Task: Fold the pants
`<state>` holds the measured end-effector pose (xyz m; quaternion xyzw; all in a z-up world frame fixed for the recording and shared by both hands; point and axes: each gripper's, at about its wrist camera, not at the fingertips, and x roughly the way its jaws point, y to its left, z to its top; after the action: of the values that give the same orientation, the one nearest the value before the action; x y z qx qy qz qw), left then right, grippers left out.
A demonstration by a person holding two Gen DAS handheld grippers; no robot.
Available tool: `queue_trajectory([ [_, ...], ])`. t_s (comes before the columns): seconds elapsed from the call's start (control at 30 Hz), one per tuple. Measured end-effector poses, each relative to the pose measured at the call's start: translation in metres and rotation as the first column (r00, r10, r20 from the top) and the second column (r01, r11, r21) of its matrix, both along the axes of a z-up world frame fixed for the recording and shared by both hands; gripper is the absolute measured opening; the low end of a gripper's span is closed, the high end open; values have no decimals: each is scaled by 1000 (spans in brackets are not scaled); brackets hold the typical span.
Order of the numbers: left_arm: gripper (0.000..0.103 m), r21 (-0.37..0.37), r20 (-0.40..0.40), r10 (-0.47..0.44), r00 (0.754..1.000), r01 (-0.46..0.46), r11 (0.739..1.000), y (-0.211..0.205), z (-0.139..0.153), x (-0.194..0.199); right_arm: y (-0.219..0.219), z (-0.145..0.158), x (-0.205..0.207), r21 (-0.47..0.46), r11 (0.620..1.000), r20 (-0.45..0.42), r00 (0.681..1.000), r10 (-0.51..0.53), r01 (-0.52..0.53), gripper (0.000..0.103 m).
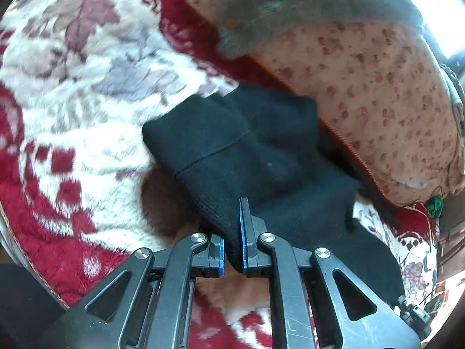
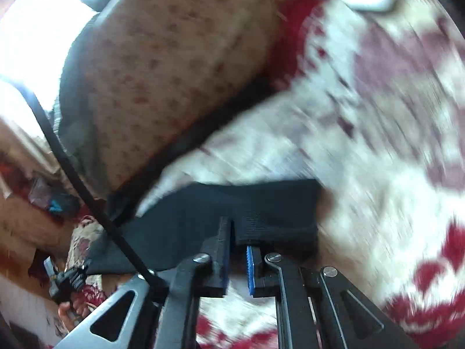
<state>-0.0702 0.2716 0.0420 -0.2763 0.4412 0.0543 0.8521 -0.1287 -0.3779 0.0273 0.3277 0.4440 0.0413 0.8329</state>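
Observation:
The black pants (image 1: 261, 145) lie bunched on the bed, one folded part resting over another. My left gripper (image 1: 234, 224) is shut on a ribbed edge of them, and the cloth hides most of the left finger. In the right wrist view the pants (image 2: 261, 203) stretch across the lower middle. There my right gripper (image 2: 237, 228) is shut on their ribbed band, with the cloth draped over the right pad (image 2: 250, 264). Both pinched edges look raised a little off the blanket.
A red and white flowered plush blanket (image 1: 87, 116) (image 2: 377, 145) covers the bed. A pink-printed pillow (image 1: 377, 101) (image 2: 174, 58) lies just beyond the pants, with a grey garment (image 1: 276, 8) on it. A black cable (image 2: 72, 174) crosses the left of the right wrist view.

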Motion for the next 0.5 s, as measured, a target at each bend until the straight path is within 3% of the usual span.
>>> queue_trajectory([
  [0.13,8,30,0,-3,1000,3,1000,-6,-3,4,-15,-1,-4,-51,996,-70,995,-71,67,15],
  [0.27,12,93,19,-14,1000,12,996,-12,5,4,-25,22,-15,-121,985,-21,992,-126,122,20],
  [0.4,15,74,8,-15,1000,14,997,-7,5,4,-31,34,-7,-114,986,15,993,-117,118,36],
  [0.5,20,70,10,13,1000,-14,997,-1,7,1,-36,27,11,-91,991,9,995,-98,98,37],
])
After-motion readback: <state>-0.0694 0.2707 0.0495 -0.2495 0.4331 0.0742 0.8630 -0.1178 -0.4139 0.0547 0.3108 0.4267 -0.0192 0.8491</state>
